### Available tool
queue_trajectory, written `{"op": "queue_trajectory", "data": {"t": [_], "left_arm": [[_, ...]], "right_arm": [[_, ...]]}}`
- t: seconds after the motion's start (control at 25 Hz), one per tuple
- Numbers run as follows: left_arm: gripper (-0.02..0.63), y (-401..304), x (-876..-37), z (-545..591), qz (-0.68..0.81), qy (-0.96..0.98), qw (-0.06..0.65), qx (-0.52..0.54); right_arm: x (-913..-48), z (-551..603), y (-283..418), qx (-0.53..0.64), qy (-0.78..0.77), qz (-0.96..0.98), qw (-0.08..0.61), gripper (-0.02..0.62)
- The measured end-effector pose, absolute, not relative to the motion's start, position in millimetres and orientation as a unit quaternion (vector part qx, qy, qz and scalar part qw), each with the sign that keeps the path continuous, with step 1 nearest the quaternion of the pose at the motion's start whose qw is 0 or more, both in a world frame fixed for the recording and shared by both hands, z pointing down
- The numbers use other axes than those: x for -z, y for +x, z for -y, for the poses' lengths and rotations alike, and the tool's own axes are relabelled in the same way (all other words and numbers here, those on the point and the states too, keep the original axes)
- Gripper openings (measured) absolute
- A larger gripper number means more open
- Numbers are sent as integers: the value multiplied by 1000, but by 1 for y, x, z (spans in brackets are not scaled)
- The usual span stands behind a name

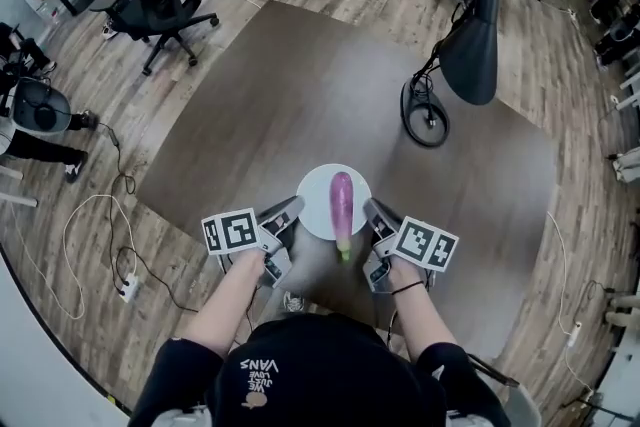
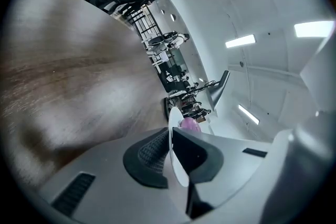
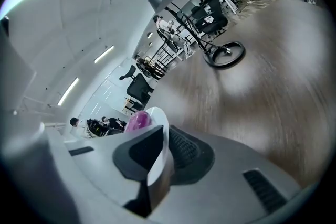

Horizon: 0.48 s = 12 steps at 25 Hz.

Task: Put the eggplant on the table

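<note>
One eggplant [image 1: 341, 203] on one plate [image 1: 312, 197]

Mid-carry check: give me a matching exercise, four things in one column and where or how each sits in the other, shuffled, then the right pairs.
Things:
1. eggplant
2. plate
3. left gripper
4. lamp

States:
A. stands on the table, on its far right side
B. jaws shut on the plate's left rim
C. lies lengthwise on the plate
D. white, clamped at two opposite rims

Pairs: 1-C, 2-D, 3-B, 4-A
</note>
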<state>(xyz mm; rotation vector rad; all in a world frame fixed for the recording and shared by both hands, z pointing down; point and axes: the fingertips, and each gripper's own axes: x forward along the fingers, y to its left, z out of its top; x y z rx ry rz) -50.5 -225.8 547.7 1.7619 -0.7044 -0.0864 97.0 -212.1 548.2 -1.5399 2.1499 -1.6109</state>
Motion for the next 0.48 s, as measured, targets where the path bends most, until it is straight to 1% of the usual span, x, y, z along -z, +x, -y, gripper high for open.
{"op": "queue_trajectory", "data": {"t": [0.48], "left_arm": [[28,-30,-584,289,320,748,581,7]], "right_arm": [[-582,278,117,524,-496,-692,-10,37]]}}
